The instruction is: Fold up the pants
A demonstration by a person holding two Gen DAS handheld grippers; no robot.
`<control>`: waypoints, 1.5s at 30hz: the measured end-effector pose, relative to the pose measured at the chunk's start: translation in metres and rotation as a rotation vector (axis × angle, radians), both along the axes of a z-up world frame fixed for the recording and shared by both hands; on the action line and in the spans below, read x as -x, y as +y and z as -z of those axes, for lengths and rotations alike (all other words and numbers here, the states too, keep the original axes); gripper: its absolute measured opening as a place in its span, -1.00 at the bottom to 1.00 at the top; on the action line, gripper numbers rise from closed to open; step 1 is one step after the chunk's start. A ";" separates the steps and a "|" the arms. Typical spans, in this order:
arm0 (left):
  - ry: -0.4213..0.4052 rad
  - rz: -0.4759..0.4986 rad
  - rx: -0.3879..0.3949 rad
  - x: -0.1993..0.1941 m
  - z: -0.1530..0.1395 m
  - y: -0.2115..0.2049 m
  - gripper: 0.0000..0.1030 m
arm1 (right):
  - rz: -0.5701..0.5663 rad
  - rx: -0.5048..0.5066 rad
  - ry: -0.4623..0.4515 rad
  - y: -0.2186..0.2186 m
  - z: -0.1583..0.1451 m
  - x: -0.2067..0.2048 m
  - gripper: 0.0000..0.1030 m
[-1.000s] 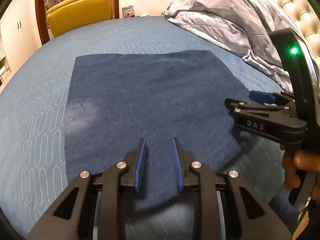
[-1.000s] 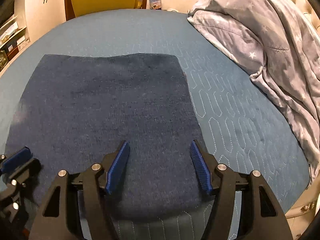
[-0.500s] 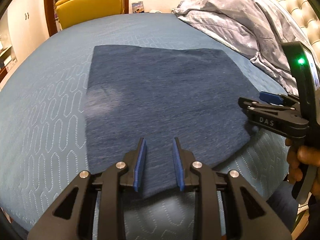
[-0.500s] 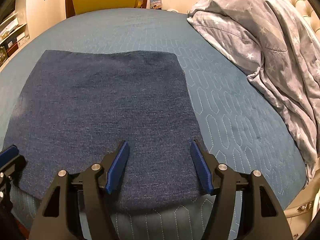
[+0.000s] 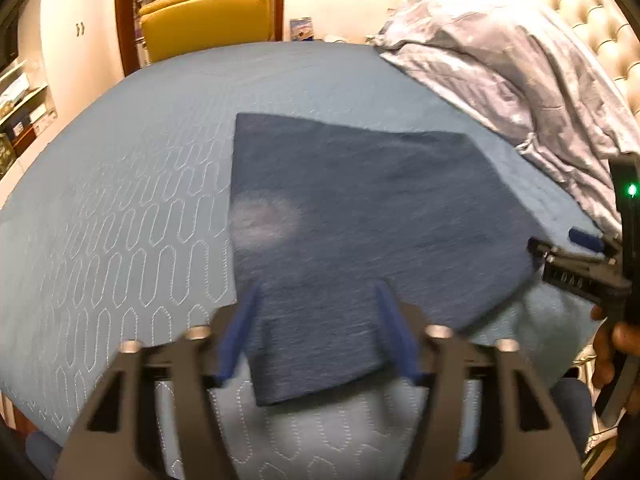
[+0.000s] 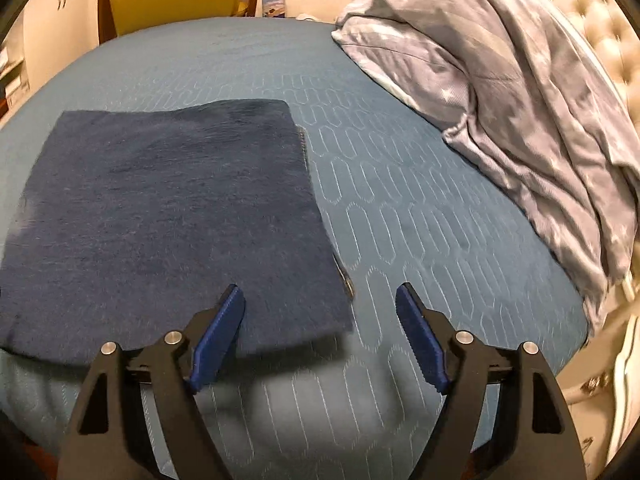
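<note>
Pants (image 6: 168, 216) lie flat on bed (image 6: 420, 220), folded into neat rectangle; left gripper (image 5: 316, 336) and right gripper (image 6: 320, 336) both spread wide, holding nothing; fold looks finished.

A blue quilted bed (image 6: 420, 200) fills the room, a rumpled grey duvet (image 6: 500, 80) by its cream tufted headboard (image 5: 580, 12); a yellow chair (image 5: 208, 16) stands beyond.

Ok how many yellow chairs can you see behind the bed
1. The yellow upholstered chair stands past the far edge of the blue quilted bed, left of the crumpled grey duvet. Others may be hidden outside both views.
</note>
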State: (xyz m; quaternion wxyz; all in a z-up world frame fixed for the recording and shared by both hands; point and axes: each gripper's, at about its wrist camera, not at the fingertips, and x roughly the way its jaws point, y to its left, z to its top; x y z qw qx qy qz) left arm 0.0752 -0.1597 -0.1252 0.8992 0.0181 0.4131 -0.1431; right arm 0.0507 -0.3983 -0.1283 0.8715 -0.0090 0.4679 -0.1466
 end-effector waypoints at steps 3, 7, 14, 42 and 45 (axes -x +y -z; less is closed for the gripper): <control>-0.008 0.041 0.006 0.004 -0.014 -0.011 0.69 | 0.024 -0.047 -0.006 0.002 -0.009 0.015 0.51; 0.011 0.078 0.037 0.012 -0.032 -0.022 0.96 | 0.036 -0.064 -0.039 0.013 -0.032 0.039 0.66; 0.024 0.049 0.012 0.030 -0.069 -0.024 0.96 | 0.042 -0.095 -0.064 0.032 -0.063 0.071 0.67; 0.035 0.059 -0.002 0.037 -0.081 -0.023 0.96 | 0.020 -0.102 -0.107 0.040 -0.089 0.080 0.67; 0.035 0.059 -0.002 0.036 -0.081 -0.023 0.96 | 0.020 -0.102 -0.107 0.041 -0.089 0.080 0.67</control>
